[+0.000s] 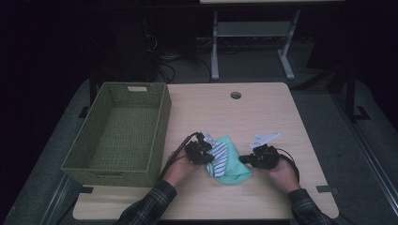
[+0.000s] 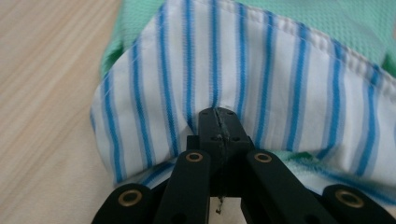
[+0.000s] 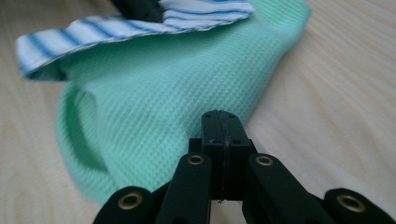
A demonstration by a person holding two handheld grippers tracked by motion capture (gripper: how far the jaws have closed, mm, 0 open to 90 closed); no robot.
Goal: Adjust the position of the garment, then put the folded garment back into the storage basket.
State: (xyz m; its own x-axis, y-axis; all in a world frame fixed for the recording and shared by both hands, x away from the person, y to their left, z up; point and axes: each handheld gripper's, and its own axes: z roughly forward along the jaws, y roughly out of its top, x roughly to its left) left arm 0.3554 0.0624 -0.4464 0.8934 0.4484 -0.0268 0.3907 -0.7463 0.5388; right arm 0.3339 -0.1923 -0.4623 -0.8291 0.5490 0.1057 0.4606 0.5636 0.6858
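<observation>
A mint-green waffle cloth (image 1: 233, 169) lies bunched at the middle of the wooden table (image 1: 267, 117). A white cloth with blue stripes (image 1: 218, 155) lies over its left side. My left gripper (image 1: 209, 153) reaches in from the left. In the left gripper view its jaws (image 2: 219, 114) are shut on the striped cloth (image 2: 243, 70), whose stripes pucker toward the tips. My right gripper (image 1: 243, 159) comes in from the right. Its shut jaws (image 3: 219, 115) rest at the edge of the mint cloth (image 3: 154, 84); I cannot tell whether fabric is caught between them.
An olive-green woven basket (image 1: 162, 123) with nothing in it stands along the table's left side. A round cable hole (image 1: 235, 95) sits near the far edge. Beyond the table stands a white desk frame (image 1: 253, 33) on a dark floor.
</observation>
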